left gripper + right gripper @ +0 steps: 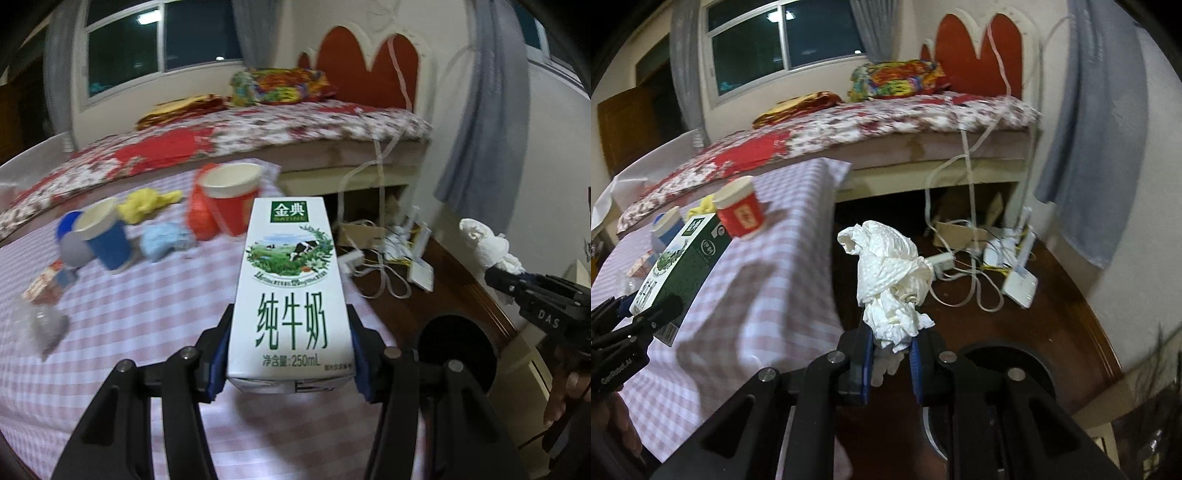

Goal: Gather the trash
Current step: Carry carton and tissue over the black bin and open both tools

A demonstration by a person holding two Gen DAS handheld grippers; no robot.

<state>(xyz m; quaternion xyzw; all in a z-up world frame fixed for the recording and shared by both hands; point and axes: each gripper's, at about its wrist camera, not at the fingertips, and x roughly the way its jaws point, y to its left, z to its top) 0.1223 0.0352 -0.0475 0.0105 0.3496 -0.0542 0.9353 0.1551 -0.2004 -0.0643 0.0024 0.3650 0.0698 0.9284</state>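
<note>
My left gripper (290, 354) is shut on a white and green milk carton (291, 291), held above the right edge of the pink checked table (147, 314). The carton also shows in the right wrist view (679, 266). My right gripper (890, 354) is shut on a crumpled white tissue (890, 280), held over the floor to the right of the table; the tissue also shows in the left wrist view (487, 245). A round black bin (456, 350) stands on the floor below; in the right wrist view its rim (1008, 354) sits just behind my fingers.
On the table lie a red paper cup (231, 199), a blue paper cup (103, 236), yellow (147, 203) and blue (166, 240) crumpled wads, a wrapper (44, 288) and clear plastic (44, 325). A bed (258, 125) stands behind. Cables and a router (1019, 284) lie on the floor.
</note>
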